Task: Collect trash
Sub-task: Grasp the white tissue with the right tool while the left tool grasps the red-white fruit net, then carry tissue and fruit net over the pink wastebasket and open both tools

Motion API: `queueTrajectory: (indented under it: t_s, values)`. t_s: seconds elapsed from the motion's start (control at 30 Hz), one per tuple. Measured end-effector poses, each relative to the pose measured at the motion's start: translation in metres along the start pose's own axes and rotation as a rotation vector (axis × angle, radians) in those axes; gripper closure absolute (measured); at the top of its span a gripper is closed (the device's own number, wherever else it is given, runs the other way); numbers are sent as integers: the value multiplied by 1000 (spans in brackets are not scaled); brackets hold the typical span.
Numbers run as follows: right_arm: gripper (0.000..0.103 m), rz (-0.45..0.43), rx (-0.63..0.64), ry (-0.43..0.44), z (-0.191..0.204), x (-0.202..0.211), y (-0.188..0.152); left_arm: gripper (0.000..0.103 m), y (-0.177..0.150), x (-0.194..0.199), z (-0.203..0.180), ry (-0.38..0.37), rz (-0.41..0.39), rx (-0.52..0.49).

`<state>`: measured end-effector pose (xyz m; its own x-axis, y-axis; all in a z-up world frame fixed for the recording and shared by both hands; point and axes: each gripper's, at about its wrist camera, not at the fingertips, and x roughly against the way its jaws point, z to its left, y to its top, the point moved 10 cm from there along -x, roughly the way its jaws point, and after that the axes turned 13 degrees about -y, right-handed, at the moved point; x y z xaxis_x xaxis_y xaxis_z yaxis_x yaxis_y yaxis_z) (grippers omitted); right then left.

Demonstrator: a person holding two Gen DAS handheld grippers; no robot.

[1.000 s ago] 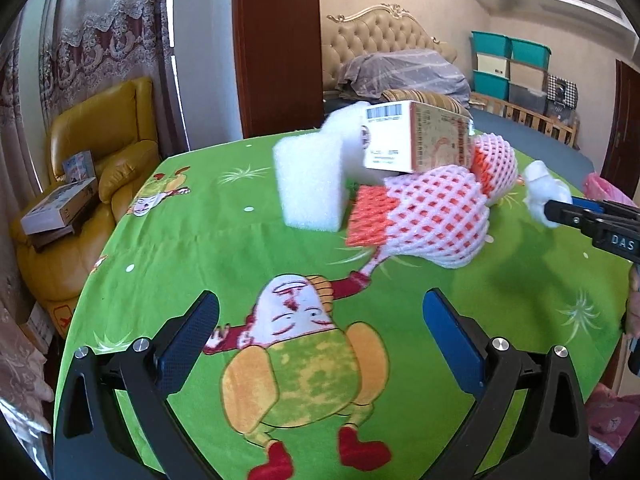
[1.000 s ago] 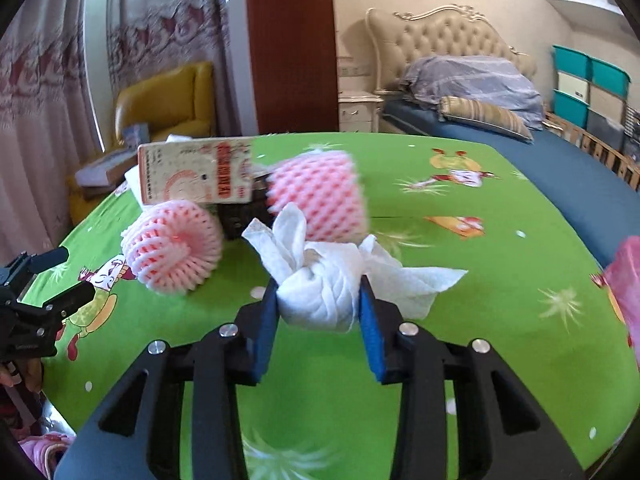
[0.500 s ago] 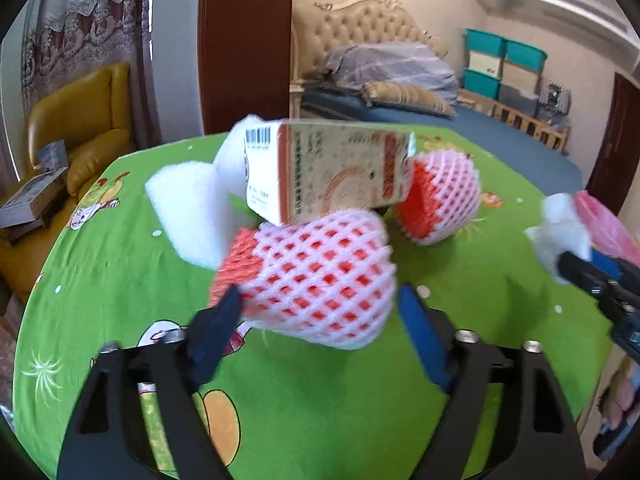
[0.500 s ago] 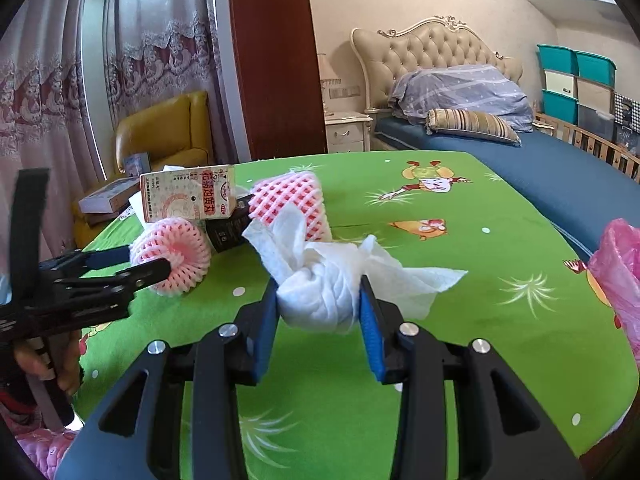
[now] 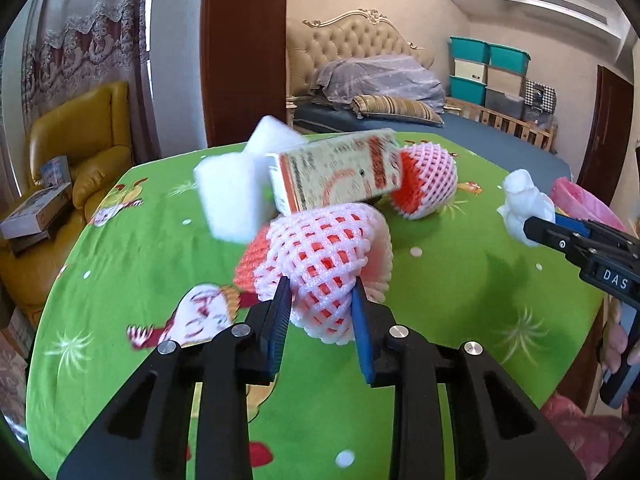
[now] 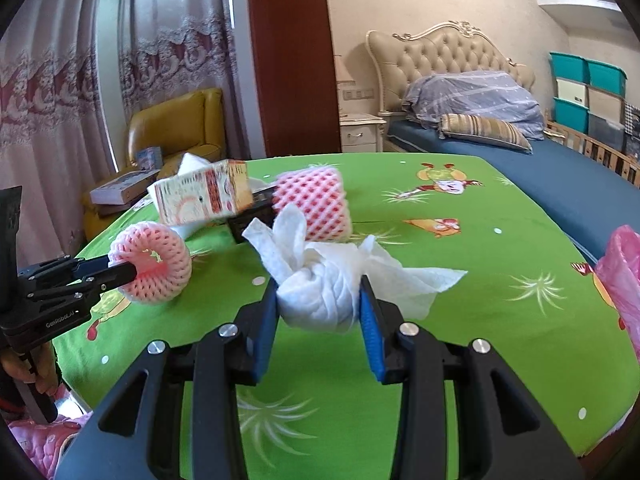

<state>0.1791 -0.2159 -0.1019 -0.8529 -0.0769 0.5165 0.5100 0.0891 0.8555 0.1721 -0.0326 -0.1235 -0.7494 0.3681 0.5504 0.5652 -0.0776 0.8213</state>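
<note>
On the green cartoon tablecloth (image 5: pixel 132 264), your left gripper (image 5: pixel 322 300) had just been closing and pinched the near pink foam net (image 5: pixel 320 256) below the carton (image 5: pixel 340 170); your right gripper (image 6: pixel 318 300) clamped the crumpled tissue (image 6: pixel 320 288).

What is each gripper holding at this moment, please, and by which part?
The left gripper, jaws just closed, pinches the nearer pink foam fruit net at its near end. The right gripper clamps the wadded white tissue around its balled middle.
</note>
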Motion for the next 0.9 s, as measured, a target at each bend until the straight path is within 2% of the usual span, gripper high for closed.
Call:
queueTrajectory:
  t_s: [0.17, 0.47, 0.7, 0.9]
  values:
    - [66, 0, 30, 18, 13, 3, -2, 76, -2, 10, 9, 14, -19, 9]
    - [66, -25, 50, 34, 19, 10, -2, 76, 12, 34, -4, 24, -111, -51]
    - [66, -48, 54, 28, 20, 19, 1, 75, 13, 34, -7, 11, -119, -58]
    - [66, -108, 65, 8, 24, 33, 8, 75, 22, 40, -22, -6, -167, -92]
